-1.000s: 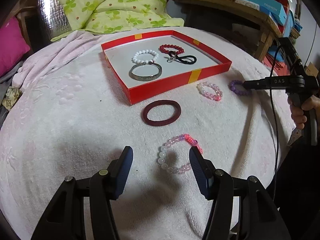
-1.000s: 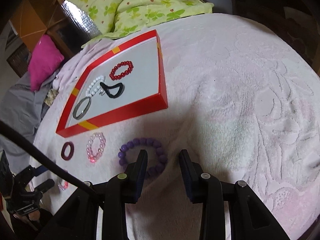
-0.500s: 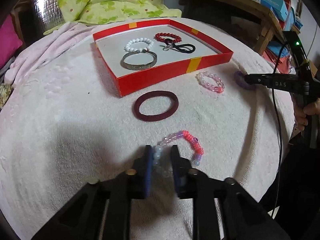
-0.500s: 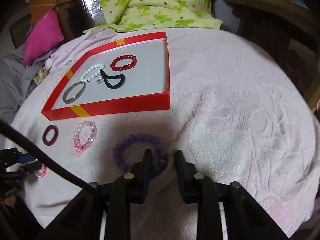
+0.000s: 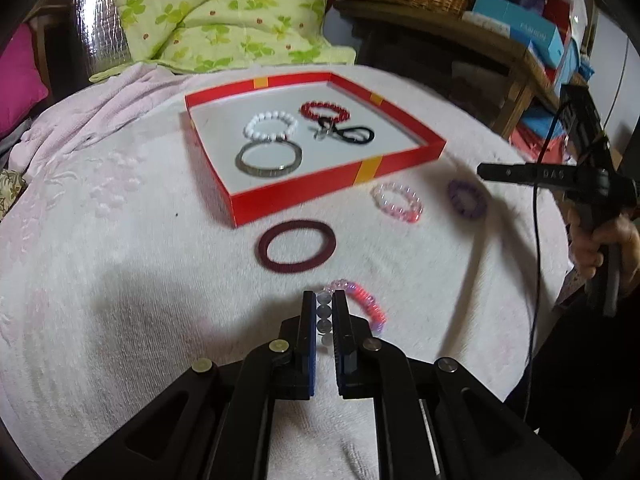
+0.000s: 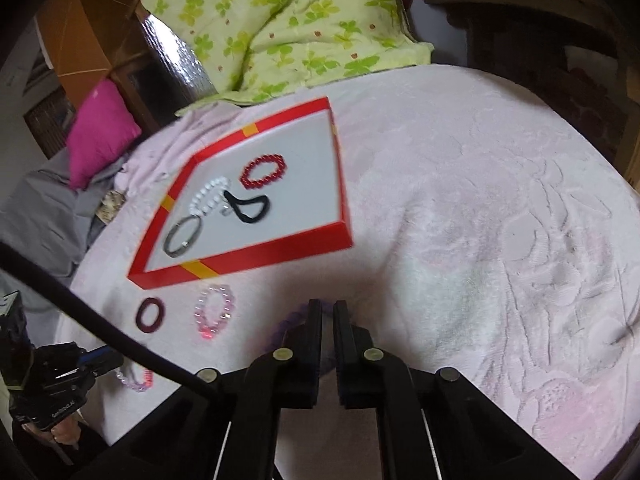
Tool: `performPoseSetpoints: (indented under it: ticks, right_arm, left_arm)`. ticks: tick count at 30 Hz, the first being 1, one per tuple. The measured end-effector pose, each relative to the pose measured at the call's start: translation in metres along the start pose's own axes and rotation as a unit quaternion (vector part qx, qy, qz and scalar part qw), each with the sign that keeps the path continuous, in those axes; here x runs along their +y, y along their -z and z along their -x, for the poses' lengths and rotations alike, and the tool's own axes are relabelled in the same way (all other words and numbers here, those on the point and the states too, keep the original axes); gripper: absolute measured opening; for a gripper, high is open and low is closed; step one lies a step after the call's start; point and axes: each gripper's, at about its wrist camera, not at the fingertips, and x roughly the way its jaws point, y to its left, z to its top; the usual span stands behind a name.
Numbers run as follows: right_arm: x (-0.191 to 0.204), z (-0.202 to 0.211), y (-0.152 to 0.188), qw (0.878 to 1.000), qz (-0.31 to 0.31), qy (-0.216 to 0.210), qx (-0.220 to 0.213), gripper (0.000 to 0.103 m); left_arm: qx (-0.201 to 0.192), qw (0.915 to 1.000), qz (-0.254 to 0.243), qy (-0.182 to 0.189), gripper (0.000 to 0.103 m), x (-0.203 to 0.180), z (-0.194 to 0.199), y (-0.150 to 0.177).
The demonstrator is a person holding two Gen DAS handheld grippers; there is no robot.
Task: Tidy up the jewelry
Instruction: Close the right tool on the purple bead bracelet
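Note:
A red-rimmed tray point(image 5: 400, 162) point(image 6: 280, 248) on the pink blanket holds a white bead bracelet point(image 5: 272, 126), a red bead bracelet point(image 5: 325, 111), a metal bangle point(image 5: 268, 159) and a black cord point(image 5: 352, 134). My left gripper point(image 5: 324, 304) is shut on the pale beads of a pink-and-clear bracelet point(image 5: 360, 300) near the front edge. My right gripper point(image 6: 327, 312) is shut on a purple bead bracelet point(image 6: 286, 326), mostly hidden behind its fingers; that bracelet shows in the left wrist view point(image 5: 466, 198).
A dark red ring point(image 5: 296, 245) point(image 6: 149, 314) and a pink bead bracelet point(image 5: 397, 201) point(image 6: 214, 308) lie on the blanket in front of the tray. A green quilt point(image 5: 224, 12) lies behind; a wooden shelf point(image 5: 480, 40) with boxes stands at right.
Both grippers closed from open onto their bracelets: left on the pink-and-clear one, right on the purple one. Both views have shifted slightly.

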Motion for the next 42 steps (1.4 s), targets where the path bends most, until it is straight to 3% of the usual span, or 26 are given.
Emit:
performPoseSetpoints:
  ticks: [8, 11, 14, 19, 21, 25, 34, 42]
  right_arm:
    - [0.001, -0.008, -0.002, 1.000, 0.001, 0.017, 0.016, 0.010]
    - [0.002, -0.017, -0.002, 0.999, 0.013, 0.030, 0.029, 0.022]
    - [0.002, -0.024, -0.001, 0.998, 0.021, 0.039, 0.042, 0.028]
    - [0.012, -0.031, 0.006, 0.994, 0.072, 0.057, 0.054, 0.027]
    - [0.017, -0.031, 0.009, 0.992, 0.096, 0.065, 0.052, 0.012]
    - [0.028, -0.028, 0.011, 0.988, 0.126, 0.079, 0.037, 0.010]
    - [0.034, 0.000, -0.001, 0.994, 0.089, 0.047, -0.034, 0.010]
    - [0.024, -0.006, 0.001, 0.997, 0.060, 0.046, -0.004, 0.010]
  left_arm:
    - [-0.010, 1.0000, 0.001, 0.002, 0.008, -0.002, 0.004, -0.003]
    - [-0.004, 1.0000, 0.002, 0.001, 0.008, -0.002, 0.002, -0.002]
    - [0.000, 1.0000, 0.003, -0.001, 0.008, -0.002, 0.000, -0.001]
    - [-0.001, 1.0000, 0.003, -0.001, 0.008, -0.003, 0.000, -0.001]
    - [-0.001, 1.0000, 0.001, -0.002, 0.008, -0.005, -0.001, -0.001]
    - [0.003, 1.0000, -0.003, -0.002, 0.008, -0.011, -0.006, -0.001]
    - [0.016, 0.9999, -0.001, 0.002, 0.008, -0.021, -0.023, -0.005]
    - [0.035, 0.9994, 0.001, 0.001, 0.008, -0.023, -0.037, -0.004]
